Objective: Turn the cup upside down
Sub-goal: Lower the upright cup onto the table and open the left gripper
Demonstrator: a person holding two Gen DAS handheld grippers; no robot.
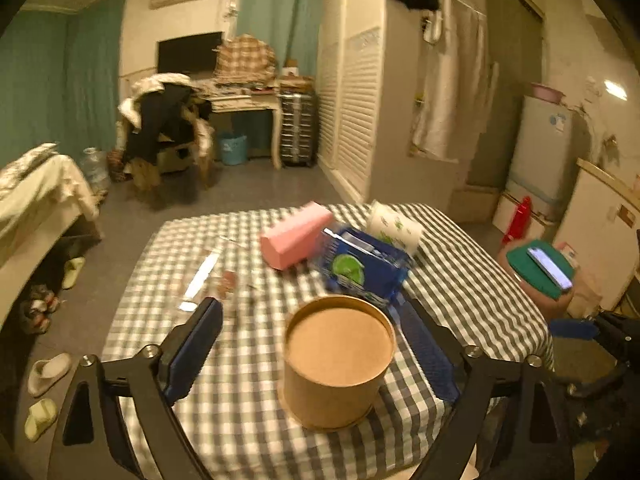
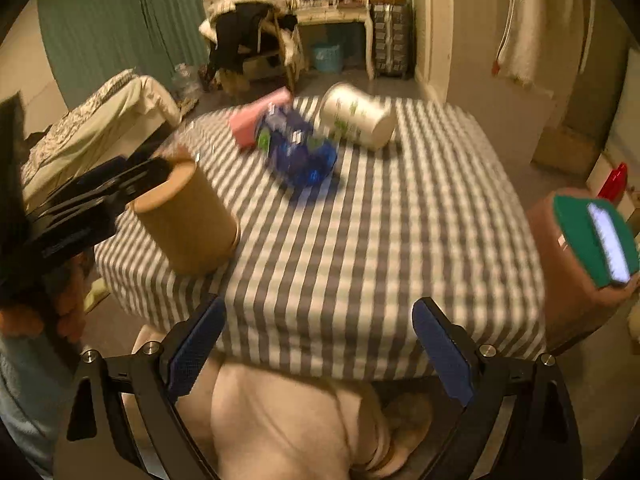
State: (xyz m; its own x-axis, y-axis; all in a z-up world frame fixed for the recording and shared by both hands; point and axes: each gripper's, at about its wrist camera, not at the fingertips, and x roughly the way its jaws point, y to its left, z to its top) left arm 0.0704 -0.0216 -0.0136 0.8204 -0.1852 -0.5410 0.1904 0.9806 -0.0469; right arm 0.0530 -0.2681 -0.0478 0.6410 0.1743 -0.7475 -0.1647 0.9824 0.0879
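A brown paper cup stands upside down on the checked tablecloth, its flat base up and its rim on the cloth. My left gripper is open, its blue-padded fingers either side of the cup and clear of it. In the right wrist view the cup stands at the table's near left corner with the left gripper just beside it. My right gripper is open and empty, held off the table's front edge.
A pink box, a blue packet and a white roll on its side lie at the far side of the table. A brown stool with a green book and phone stands right of the table. A bed is at the left.
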